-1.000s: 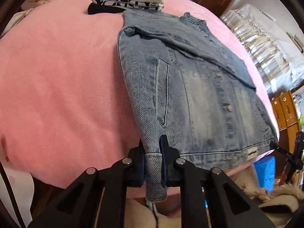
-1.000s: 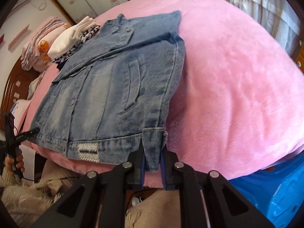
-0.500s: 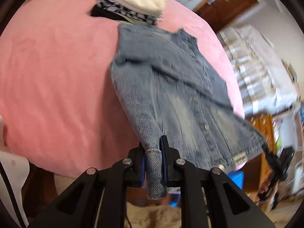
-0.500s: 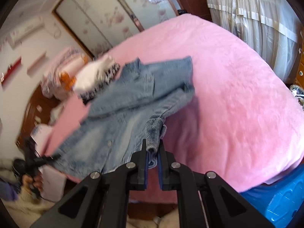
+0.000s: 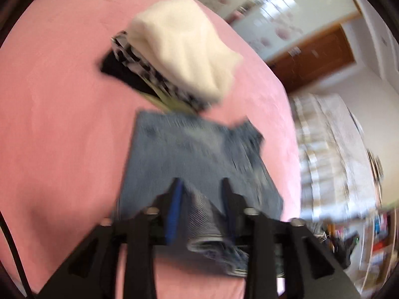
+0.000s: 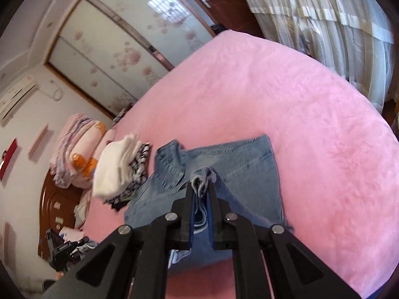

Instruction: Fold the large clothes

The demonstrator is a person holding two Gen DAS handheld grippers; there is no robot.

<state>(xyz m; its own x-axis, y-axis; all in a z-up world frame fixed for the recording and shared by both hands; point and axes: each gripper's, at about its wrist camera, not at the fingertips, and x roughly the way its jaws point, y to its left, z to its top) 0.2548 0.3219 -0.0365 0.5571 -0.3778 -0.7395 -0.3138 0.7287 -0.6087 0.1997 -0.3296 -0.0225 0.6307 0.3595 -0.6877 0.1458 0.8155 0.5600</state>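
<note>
Two grippers: left gripper (image 5: 200, 194) spread wide around loose hem, right gripper (image 6: 200, 190) pinching bunched hem, denim jacket (image 6: 232, 172) doubled on pink bed (image 6: 311, 114), collar end toward folded stack (image 6: 117, 169).

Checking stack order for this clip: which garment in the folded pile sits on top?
The white knit garment tops the pile; the black-and-white patterned piece and the black piece lie beneath it, behind the denim jacket.
</note>
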